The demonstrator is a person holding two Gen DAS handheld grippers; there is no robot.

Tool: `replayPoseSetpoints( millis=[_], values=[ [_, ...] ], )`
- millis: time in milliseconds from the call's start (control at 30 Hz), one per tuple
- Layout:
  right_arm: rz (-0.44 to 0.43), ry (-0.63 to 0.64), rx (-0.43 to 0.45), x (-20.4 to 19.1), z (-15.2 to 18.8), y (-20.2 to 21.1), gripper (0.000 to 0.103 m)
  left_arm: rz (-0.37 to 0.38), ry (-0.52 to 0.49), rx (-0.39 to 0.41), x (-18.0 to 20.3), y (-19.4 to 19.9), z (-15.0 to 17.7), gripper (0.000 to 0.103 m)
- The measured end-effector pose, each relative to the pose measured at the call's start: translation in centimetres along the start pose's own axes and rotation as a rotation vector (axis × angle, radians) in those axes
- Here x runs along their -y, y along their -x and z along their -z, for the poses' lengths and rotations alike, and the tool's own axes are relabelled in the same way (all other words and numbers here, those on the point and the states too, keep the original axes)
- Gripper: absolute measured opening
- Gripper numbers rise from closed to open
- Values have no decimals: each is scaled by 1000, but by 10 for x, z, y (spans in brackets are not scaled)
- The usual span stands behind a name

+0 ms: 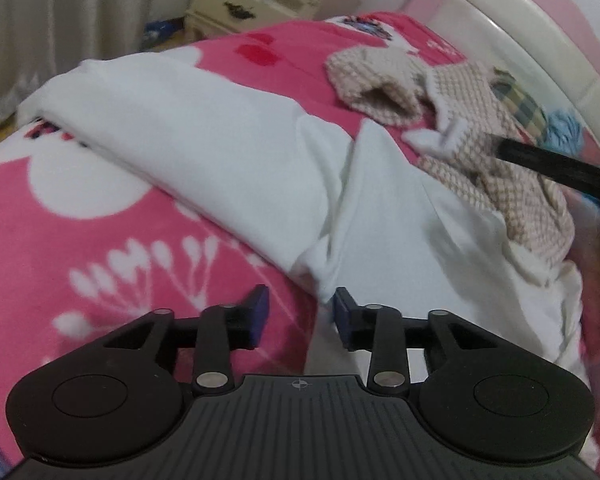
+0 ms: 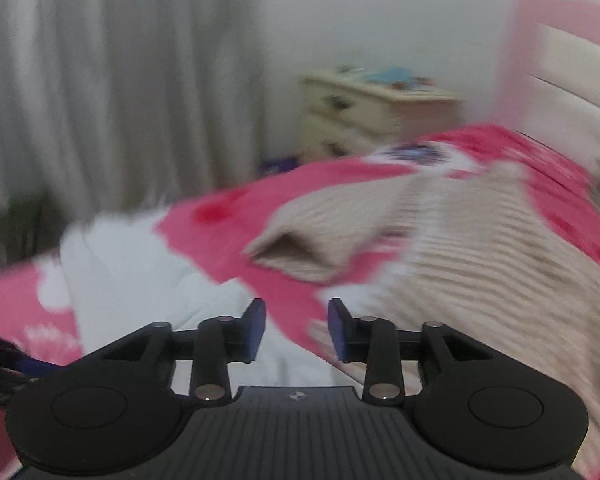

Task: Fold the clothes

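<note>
The white garment (image 1: pixel 228 152) lies across the pink blanket (image 1: pixel 80 220) on the bed, partly folded, its long doubled edge running from far left toward the near middle. To its right, a checked beige garment (image 1: pixel 472 112) sits crumpled, overlapping the white cloth's right side. Both look light, soft and limp; they will sag and slide when lifted, so a pinch at a corner or hem, pulled taut, seems best. The left gripper (image 1: pixel 300 318) hovers released, empty, just above the white cloth's near fold. The right gripper (image 2: pixel 296 328) is also released and holds nothing, above the boundary between the two garments; its view is blurred.
</note>
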State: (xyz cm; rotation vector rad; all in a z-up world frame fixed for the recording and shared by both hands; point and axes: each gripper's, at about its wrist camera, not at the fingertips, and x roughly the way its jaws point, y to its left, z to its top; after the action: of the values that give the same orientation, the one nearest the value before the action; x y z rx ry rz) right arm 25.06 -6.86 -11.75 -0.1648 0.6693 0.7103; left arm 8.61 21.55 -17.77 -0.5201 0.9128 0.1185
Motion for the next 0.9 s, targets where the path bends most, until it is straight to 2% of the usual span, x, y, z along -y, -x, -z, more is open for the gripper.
replayPoseSetpoints(
  millis=[133,233,300,400,500,633,733,833,900],
  values=[
    [111,-100,43,49,23,123,42,-8,20,50,0,30,-1,43],
    [208,-133,35,61,58,197,42,8,-19,98,15,50,1,48],
    [250,-175,4,65,86,222,42,41,-75,105,35,58,5,53],
    [301,-250,-55,69,131,247,42,123,-197,51,81,50,15,54],
    [337,-320,-86,77,164,242,42,195,-316,-13,130,36,31,54],
    [403,-219,-119,86,181,202,41,219,-431,10,183,6,59,54],
    [445,-194,-172,91,190,186,41,267,-417,-38,203,-17,68,54],
    [417,-218,-177,87,200,203,41,333,-394,-39,219,-28,68,54],
    [417,-224,-185,82,209,219,41,372,-414,-57,236,-39,63,54]
  ],
)
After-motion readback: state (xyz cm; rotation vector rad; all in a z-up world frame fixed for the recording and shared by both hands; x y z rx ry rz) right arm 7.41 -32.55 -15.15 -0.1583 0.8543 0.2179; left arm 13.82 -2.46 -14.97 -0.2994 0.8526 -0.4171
